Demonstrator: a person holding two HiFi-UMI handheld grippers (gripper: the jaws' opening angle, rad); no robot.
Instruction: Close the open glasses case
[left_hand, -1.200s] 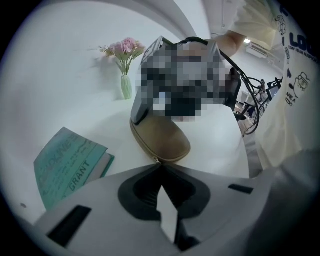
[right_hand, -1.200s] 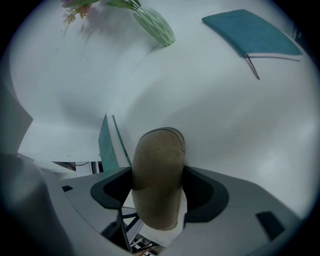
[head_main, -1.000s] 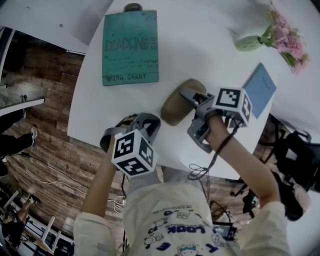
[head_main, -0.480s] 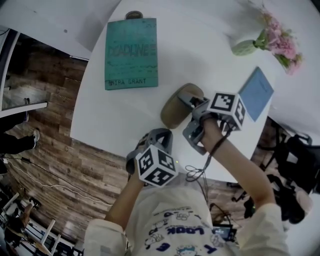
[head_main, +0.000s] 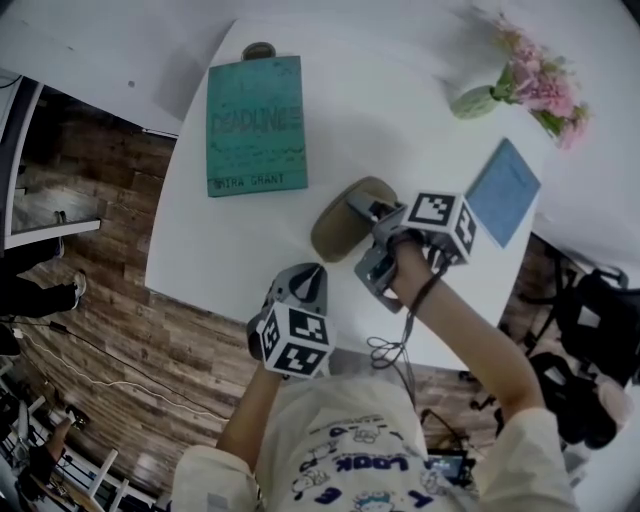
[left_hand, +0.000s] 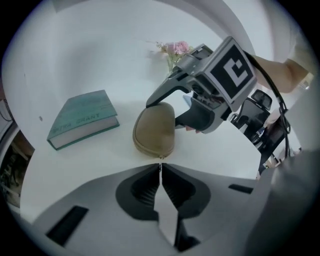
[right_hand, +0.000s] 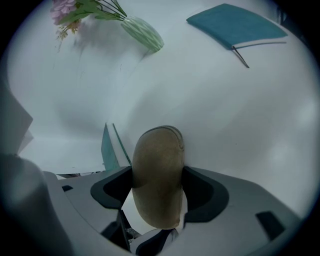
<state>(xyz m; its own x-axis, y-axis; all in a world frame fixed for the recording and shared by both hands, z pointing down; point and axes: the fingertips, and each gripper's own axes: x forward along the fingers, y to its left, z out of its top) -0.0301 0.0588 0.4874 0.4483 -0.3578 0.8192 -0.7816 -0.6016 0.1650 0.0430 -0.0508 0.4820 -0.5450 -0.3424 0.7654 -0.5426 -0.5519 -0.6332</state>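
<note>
Rolled and drawn inward since earlier, left gripper (head_main: 305, 280), pressed together and empty, is held just before the glasses case (head_main: 338, 220) pinched on the counter (head_main: 400, 110) by right gripper (head_main: 365, 212); a careless nudge could twist it loose.

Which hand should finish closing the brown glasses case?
Probably the left. The right tool is clamped around the glasses case, pinning it on the table. The left tool is shut, with its tips right at the case's near end, so it seems better placed to work there.
</note>
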